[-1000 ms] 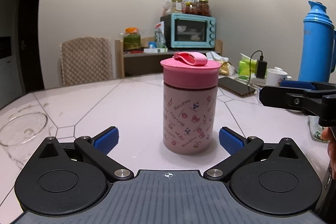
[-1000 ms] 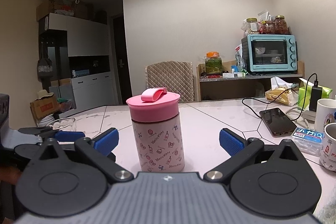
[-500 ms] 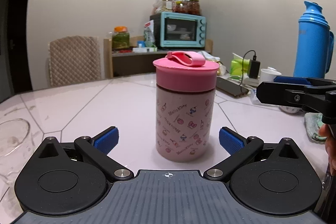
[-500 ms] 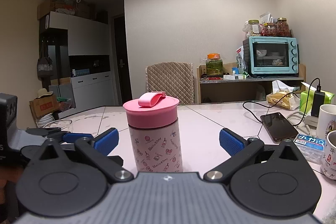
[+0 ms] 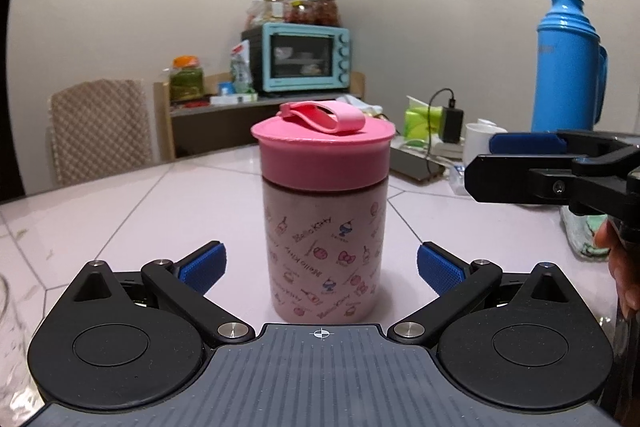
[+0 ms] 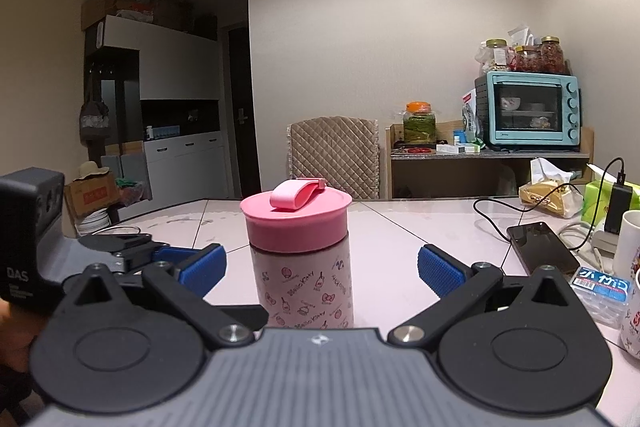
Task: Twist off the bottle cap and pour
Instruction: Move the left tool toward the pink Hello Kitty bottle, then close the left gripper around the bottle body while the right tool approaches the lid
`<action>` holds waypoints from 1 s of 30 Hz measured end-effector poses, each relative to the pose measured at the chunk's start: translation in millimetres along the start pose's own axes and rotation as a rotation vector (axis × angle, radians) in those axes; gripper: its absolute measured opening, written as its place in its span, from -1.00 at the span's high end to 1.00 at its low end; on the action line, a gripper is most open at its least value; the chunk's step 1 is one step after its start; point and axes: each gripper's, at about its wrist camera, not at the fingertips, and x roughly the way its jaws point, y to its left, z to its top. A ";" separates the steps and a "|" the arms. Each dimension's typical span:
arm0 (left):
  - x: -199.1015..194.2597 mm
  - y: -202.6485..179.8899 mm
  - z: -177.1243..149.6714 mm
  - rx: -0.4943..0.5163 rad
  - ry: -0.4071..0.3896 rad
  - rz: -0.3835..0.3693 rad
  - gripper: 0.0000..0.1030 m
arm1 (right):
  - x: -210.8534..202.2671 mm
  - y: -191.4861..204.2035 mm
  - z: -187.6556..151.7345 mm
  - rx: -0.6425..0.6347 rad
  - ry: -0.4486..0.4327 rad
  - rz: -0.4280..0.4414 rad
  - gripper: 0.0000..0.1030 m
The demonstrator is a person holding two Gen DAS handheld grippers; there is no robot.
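Note:
A pink patterned bottle (image 5: 324, 251) with a pink screw cap (image 5: 324, 155) and a strap loop stands upright on the tiled table. My left gripper (image 5: 322, 267) is open, and the bottle's lower body sits between its blue pads without touching them. In the right wrist view the same bottle (image 6: 304, 287) and cap (image 6: 296, 223) stand between the pads of my open right gripper (image 6: 322, 267), also untouched. The right gripper's fingers (image 5: 528, 163) show at the right in the left wrist view. The left gripper's fingers (image 6: 160, 255) show at the left in the right wrist view.
A clear glass bowl (image 5: 8, 331) shows at the left edge. A blue thermos (image 5: 568, 63), white mugs (image 6: 630, 243), a phone (image 6: 540, 247) on a charger cable and a tissue pack (image 6: 600, 291) crowd the table's right side. A chair (image 6: 334, 155) stands behind.
Both grippers have moved closer to the bottle, which now looks larger and sits deeper between each pair of pads. The bottle itself has not moved.

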 end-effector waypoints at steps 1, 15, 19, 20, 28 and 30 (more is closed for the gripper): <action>2.0 -0.1 0.3 0.006 0.000 -0.004 -1.00 | 0.8 -0.3 0.3 -0.001 0.001 0.001 -1.00; 22.9 10.5 1.0 0.049 -0.002 -0.080 -1.00 | 10.4 -5.1 3.8 0.002 0.006 0.051 -1.00; 30.5 15.6 0.9 0.050 -0.001 -0.104 -1.00 | 12.9 -3.8 4.7 -0.013 0.010 0.055 -1.00; 31.5 16.5 1.0 0.051 -0.007 -0.106 -1.00 | 13.7 -3.5 4.8 -0.014 0.011 0.055 -1.00; 44.9 21.3 3.1 0.065 -0.013 -0.156 -1.00 | 21.3 -4.2 5.6 -0.024 0.019 0.059 -1.00; 46.5 22.6 3.9 0.059 -0.016 -0.168 -1.00 | 23.3 -3.8 6.5 -0.028 0.019 0.063 -1.00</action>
